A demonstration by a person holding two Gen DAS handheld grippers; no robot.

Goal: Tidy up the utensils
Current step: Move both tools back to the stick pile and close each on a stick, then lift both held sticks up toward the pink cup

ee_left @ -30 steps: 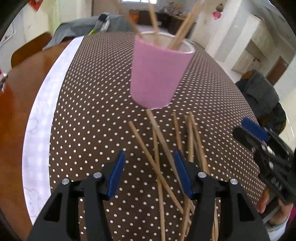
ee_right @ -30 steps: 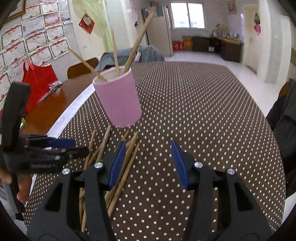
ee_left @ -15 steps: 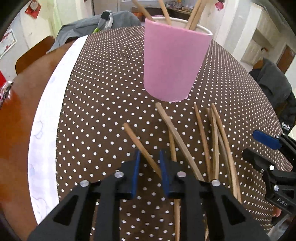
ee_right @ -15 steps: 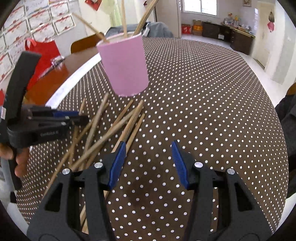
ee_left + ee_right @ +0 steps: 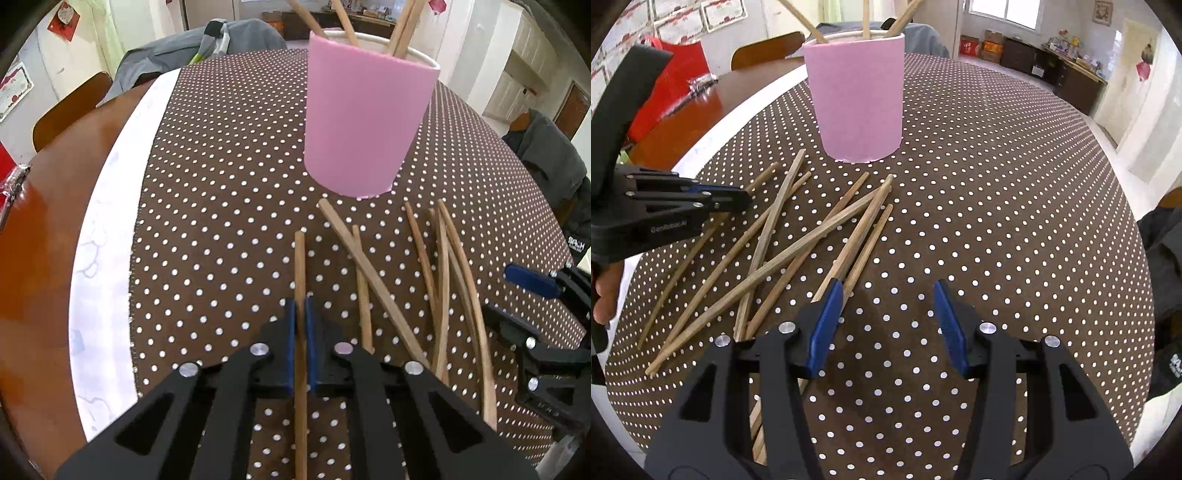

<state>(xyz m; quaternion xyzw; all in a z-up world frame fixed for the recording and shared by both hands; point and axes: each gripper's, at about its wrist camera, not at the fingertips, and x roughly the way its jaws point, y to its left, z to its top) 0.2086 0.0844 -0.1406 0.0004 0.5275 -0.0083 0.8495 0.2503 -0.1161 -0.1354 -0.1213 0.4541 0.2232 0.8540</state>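
Note:
A pink cup stands on the dotted brown cloth with several wooden chopsticks upright in it; it also shows in the right wrist view. Several loose chopsticks lie in a pile in front of it. My left gripper is shut on one chopstick at the left of the pile, low at the cloth. It shows in the right wrist view. My right gripper is open and empty, just right of the pile, and shows in the left wrist view.
The brown dotted cloth covers a round wooden table with a white strip at the cloth's left edge. A red bag and a chair are at the far left. A dark jacket hangs on the right.
My left gripper has come down, closed from open and now pinches the leftmost chopstick, which has turned in line with the fingers. My right gripper has lowered toward the cloth, still open.

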